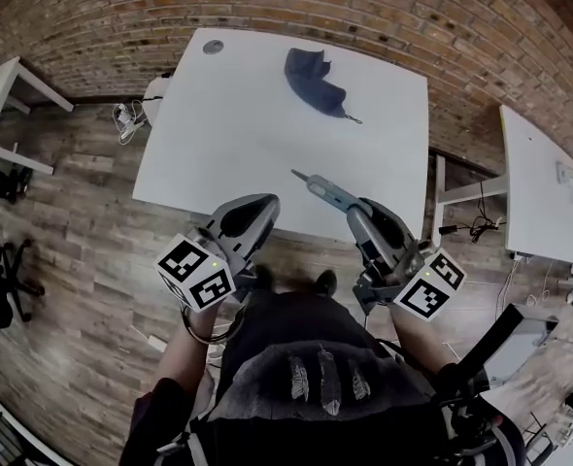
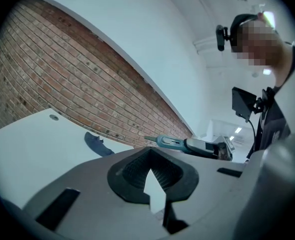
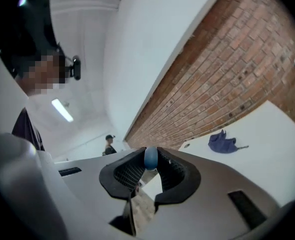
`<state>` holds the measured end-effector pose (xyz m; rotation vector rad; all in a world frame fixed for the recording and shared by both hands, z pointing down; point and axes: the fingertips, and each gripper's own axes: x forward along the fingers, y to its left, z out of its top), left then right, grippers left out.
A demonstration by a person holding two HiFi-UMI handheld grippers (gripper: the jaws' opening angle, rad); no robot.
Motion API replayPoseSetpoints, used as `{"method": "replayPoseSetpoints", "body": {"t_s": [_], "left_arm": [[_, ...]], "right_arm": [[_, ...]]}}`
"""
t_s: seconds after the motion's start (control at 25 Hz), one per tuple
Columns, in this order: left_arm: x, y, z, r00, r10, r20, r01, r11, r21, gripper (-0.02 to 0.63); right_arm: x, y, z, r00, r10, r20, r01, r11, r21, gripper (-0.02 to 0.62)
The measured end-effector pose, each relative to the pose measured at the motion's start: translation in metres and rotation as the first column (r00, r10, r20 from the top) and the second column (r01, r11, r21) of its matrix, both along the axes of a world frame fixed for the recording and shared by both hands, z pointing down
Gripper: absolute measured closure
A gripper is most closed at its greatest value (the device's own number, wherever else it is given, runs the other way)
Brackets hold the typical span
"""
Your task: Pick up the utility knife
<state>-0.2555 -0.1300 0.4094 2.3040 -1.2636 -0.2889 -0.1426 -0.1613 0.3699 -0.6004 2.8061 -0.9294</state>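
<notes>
The utility knife (image 1: 323, 190), blue-grey with a thin blade tip, hangs over the near edge of the white table (image 1: 238, 134). My right gripper (image 1: 357, 212) is shut on its handle. In the right gripper view the knife (image 3: 150, 158) shows end-on as a blue oval pinched between the pads of my right gripper (image 3: 150, 165). My left gripper (image 1: 254, 208) is shut with nothing in it and stays to the knife's left, near the table's front edge. The left gripper view shows my left gripper (image 2: 152, 165) with its jaws together, and the knife (image 2: 175, 143) beyond them on the right.
A dark blue cloth (image 1: 313, 81) lies at the table's far side, near a round grommet (image 1: 213, 47). A second white table (image 1: 544, 183) stands to the right and a white desk (image 1: 5, 95) to the left. Cables (image 1: 126, 119) lie on the wooden floor. A brick wall runs behind.
</notes>
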Motion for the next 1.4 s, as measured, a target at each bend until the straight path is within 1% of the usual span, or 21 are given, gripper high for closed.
{"method": "replayPoseSetpoints", "body": {"t_s": [0.04,0.08,0.24,0.32,0.48,0.56,0.64,0.76,0.96,1.12,1.28,1.4], "left_arm": [[-0.004,0.001,0.001,1.0,0.009,-0.003,-0.009,1.0,0.001,0.614],[-0.007,0.003,0.003,1.0,0.017,-0.005,-0.017,1.0,0.001,0.614],[-0.009,0.007,0.008,0.998,0.051,-0.031,-0.051,0.999,0.018,0.614],[-0.008,0.006,0.008,0.997,0.075,-0.036,-0.074,0.997,0.022,0.614],[-0.003,0.004,0.0,0.993,0.115,0.01,-0.116,0.993,0.023,0.614],[0.004,0.002,-0.008,0.993,0.121,0.014,-0.121,0.992,0.032,0.614],[0.018,-0.001,-0.013,0.991,0.13,0.021,-0.131,0.991,0.033,0.614],[0.051,-0.006,-0.015,0.984,0.173,0.052,-0.174,0.984,0.028,0.614],[0.106,-0.011,-0.022,0.961,0.235,0.144,-0.241,0.97,0.027,0.614],[0.15,-0.013,-0.032,0.952,0.26,0.163,-0.269,0.962,0.042,0.614],[0.18,-0.01,-0.033,0.943,0.272,0.193,-0.286,0.957,0.046,0.614],[0.184,-0.008,-0.032,0.94,0.27,0.208,-0.284,0.958,0.039,0.614]], "right_arm": [[-0.006,0.002,-0.001,0.999,0.0,-0.035,0.001,0.999,0.04,0.529],[-0.01,0.004,0.0,0.999,0.002,-0.051,0.001,0.998,0.056,0.529],[-0.013,0.007,0.01,0.998,0.05,-0.043,-0.05,0.999,0.01,0.529],[-0.011,0.008,0.012,0.996,0.076,-0.054,-0.076,0.997,0.004,0.531],[-0.004,0.011,0.006,0.993,0.113,-0.044,-0.112,0.994,0.016,0.531],[0.005,0.011,-0.002,0.992,0.124,-0.023,-0.124,0.992,0.029,0.529],[0.019,0.01,-0.008,0.99,0.14,-0.01,-0.139,0.989,0.041,0.531],[0.051,0.009,-0.013,0.984,0.176,-0.003,-0.176,0.983,0.049,0.531],[0.107,0.01,-0.017,0.973,0.229,0.004,-0.229,0.973,0.038,0.531],[0.148,0.016,-0.018,0.968,0.249,0.007,-0.249,0.968,0.028,0.531],[0.167,0.018,-0.017,0.971,0.239,0.005,-0.239,0.971,0.024,0.531],[0.169,0.016,-0.016,0.974,0.226,0.006,-0.226,0.974,0.026,0.531]]}}
